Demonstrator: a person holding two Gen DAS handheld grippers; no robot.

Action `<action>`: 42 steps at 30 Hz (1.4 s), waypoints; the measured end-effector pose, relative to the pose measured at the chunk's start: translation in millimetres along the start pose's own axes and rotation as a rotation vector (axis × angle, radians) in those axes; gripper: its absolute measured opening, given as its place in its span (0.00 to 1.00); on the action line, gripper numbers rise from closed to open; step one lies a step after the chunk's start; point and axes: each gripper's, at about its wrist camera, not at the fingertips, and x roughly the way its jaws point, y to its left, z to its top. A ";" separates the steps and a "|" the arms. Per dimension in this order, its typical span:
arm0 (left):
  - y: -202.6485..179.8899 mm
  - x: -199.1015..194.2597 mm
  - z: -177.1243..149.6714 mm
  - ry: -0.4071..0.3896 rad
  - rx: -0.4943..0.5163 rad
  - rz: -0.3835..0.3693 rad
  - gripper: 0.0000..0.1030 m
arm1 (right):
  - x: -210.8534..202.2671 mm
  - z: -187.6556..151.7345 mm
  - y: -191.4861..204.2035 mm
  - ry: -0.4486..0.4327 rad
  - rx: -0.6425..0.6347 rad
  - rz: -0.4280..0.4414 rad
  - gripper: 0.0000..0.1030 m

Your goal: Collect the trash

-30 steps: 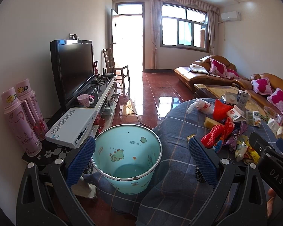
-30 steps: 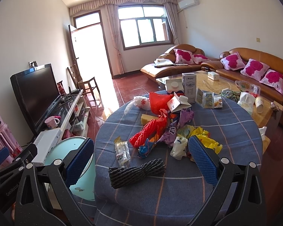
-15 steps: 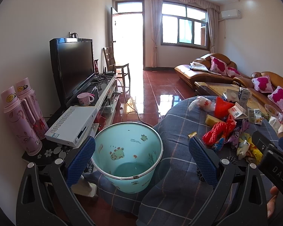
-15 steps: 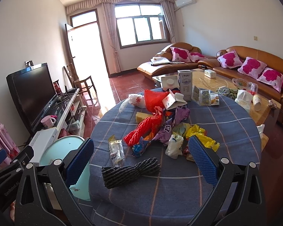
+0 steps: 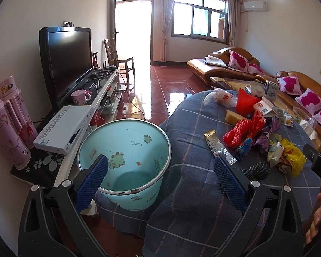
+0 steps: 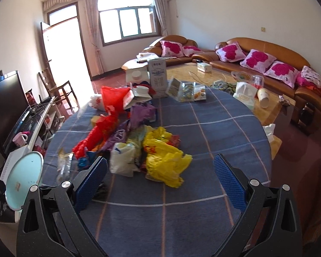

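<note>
A: Left gripper (image 5: 160, 172)? Pose?

B: Held low at the table edge, aimed between the teal bin (image 5: 126, 160) and the blue plaid tablecloth (image 5: 192, 171). Jaws wide apart, nothing between the pads. A person's fingers (image 5: 316, 220) show at the lower right edge.

A: Right gripper (image 6: 160, 172)?

B: Over the near part of the table, pointing at the trash pile (image 6: 137, 141). Jaws spread wide, empty too.

A: Change from half a second back?

B: The right one has swung right and in: the yellow bag (image 6: 164, 160) now sits centred between the fingers, and the black rope bundle that lay in front has slid mostly behind the left finger. The left view has come closer to the bin, which looks larger; the bin itself has not moved.

A: Where's the trash?

B: Heaped mid-table: red net (image 5: 237, 132), yellow bag, white bag (image 6: 123, 160), purple wrappers (image 6: 142, 113), a snack wrapper (image 5: 218, 147) nearest the bin. The bin stands beside the table's left edge, empty inside.

A: Anything in the way?

B: Cartons (image 6: 157, 79) behind the pile. TV (image 5: 66, 64), white set-top box (image 5: 64, 130) and pink flasks (image 5: 6, 124) left of the bin; sofas (image 6: 267, 64) far side.
</note>
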 end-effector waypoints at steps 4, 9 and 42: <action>-13.5 20.2 -9.6 0.045 0.032 -0.060 0.93 | 20.1 -3.7 -23.5 0.062 0.021 -0.028 0.73; -38.1 32.6 -10.9 0.052 0.105 -0.144 0.86 | 30.9 1.8 -29.3 0.088 0.050 0.020 0.70; -96.1 38.7 -15.3 0.117 0.192 -0.492 0.23 | -3.3 20.1 6.0 -0.054 -0.017 0.112 0.27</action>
